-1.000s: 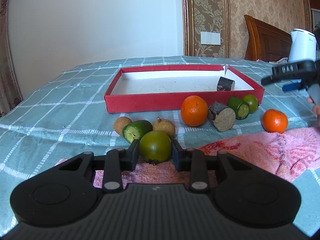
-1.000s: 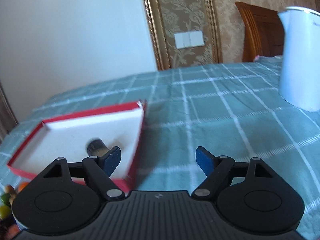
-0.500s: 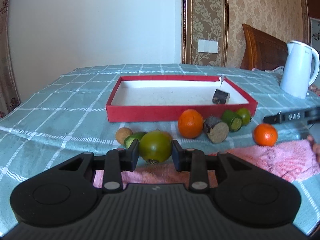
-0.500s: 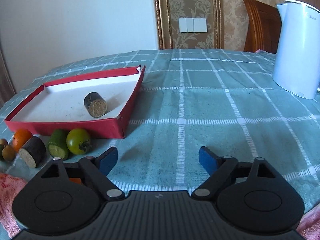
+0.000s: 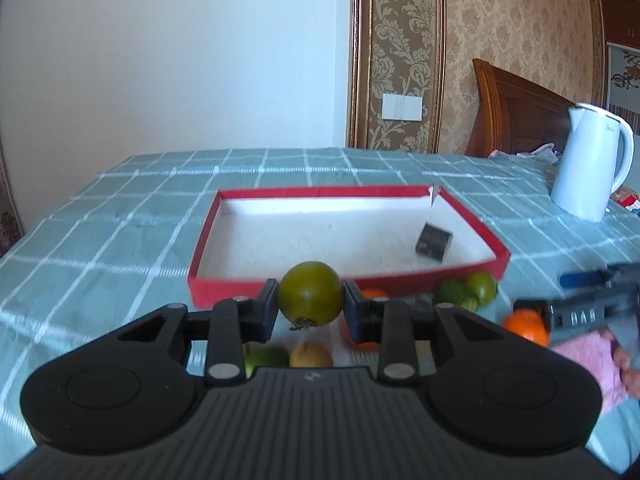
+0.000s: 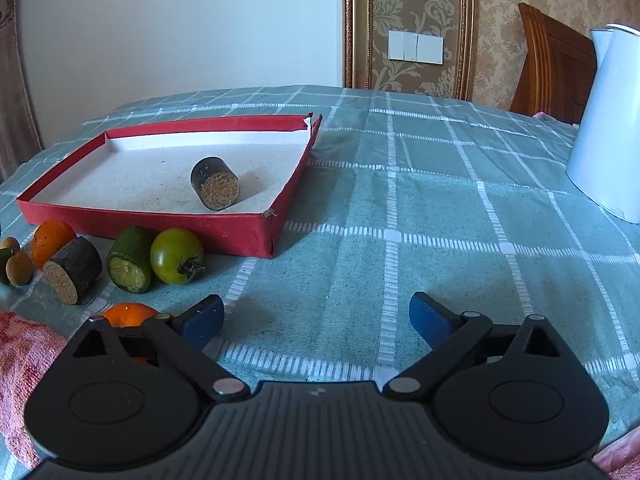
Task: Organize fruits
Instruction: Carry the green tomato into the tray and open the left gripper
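My left gripper (image 5: 311, 304) is shut on a green tomato (image 5: 311, 293) and holds it in the air just before the near wall of the red tray (image 5: 224, 284). One dark cane piece (image 5: 433, 241) lies in the tray, also in the right wrist view (image 6: 215, 183). My right gripper (image 6: 316, 318) is open and empty, low over the cloth right of the tray (image 6: 160, 222). In front of the tray lie a second green tomato (image 6: 176, 255), a green cut piece (image 6: 130, 259), a dark cut piece (image 6: 73, 270), two oranges (image 6: 51, 238) (image 6: 129, 314) and small brown fruits (image 6: 19, 267).
A white kettle (image 6: 610, 128) stands at the right on the green checked cloth. A pink towel (image 6: 22, 354) lies at the near left of the right wrist view. A wooden headboard (image 5: 516, 108) is behind the table.
My left gripper has lifted the green tomato off the towel and carried it up toward the tray. My right gripper has drawn back from the tray and dropped low, still open.
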Action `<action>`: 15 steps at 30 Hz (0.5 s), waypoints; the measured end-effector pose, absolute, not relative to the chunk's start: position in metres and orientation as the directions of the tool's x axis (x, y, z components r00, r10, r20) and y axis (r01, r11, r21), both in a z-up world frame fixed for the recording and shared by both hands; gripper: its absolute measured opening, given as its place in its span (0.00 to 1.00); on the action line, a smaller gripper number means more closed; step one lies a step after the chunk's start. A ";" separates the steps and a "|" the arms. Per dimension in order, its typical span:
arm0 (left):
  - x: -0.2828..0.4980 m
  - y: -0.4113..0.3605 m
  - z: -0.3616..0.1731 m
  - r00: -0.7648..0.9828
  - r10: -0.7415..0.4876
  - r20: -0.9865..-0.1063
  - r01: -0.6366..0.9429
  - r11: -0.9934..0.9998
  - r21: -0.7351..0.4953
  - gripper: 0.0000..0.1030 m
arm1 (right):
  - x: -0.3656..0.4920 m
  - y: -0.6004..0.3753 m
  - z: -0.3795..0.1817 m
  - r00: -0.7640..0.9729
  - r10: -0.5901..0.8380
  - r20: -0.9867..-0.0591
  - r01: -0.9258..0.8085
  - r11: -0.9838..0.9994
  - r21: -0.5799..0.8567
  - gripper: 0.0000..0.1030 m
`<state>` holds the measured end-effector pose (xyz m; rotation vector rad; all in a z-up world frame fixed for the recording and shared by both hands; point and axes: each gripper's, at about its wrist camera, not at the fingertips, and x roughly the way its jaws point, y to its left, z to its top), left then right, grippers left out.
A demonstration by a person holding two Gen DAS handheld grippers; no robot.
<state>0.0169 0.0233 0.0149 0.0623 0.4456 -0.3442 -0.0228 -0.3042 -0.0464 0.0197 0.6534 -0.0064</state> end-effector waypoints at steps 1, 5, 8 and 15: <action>0.022 0.021 0.018 0.847 -0.311 -0.430 0.339 0.941 -0.013 0.30 | -0.023 -0.304 -0.046 0.794 0.000 -0.608 0.012 1.000 0.016 0.97; 0.049 0.015 0.024 0.846 -0.301 -0.440 0.335 0.942 0.000 0.30 | -0.023 -0.304 -0.047 0.794 0.000 -0.608 0.012 1.000 0.016 0.97; 0.071 0.010 0.021 0.838 -0.283 -0.467 0.324 0.946 0.009 0.30 | -0.023 -0.304 -0.046 0.794 0.001 -0.608 0.012 1.000 0.016 0.98; 0.122 0.001 0.013 0.808 -0.249 -0.534 0.307 0.952 0.020 0.30 | -0.023 -0.303 -0.046 0.794 0.000 -0.609 0.012 1.000 0.016 0.98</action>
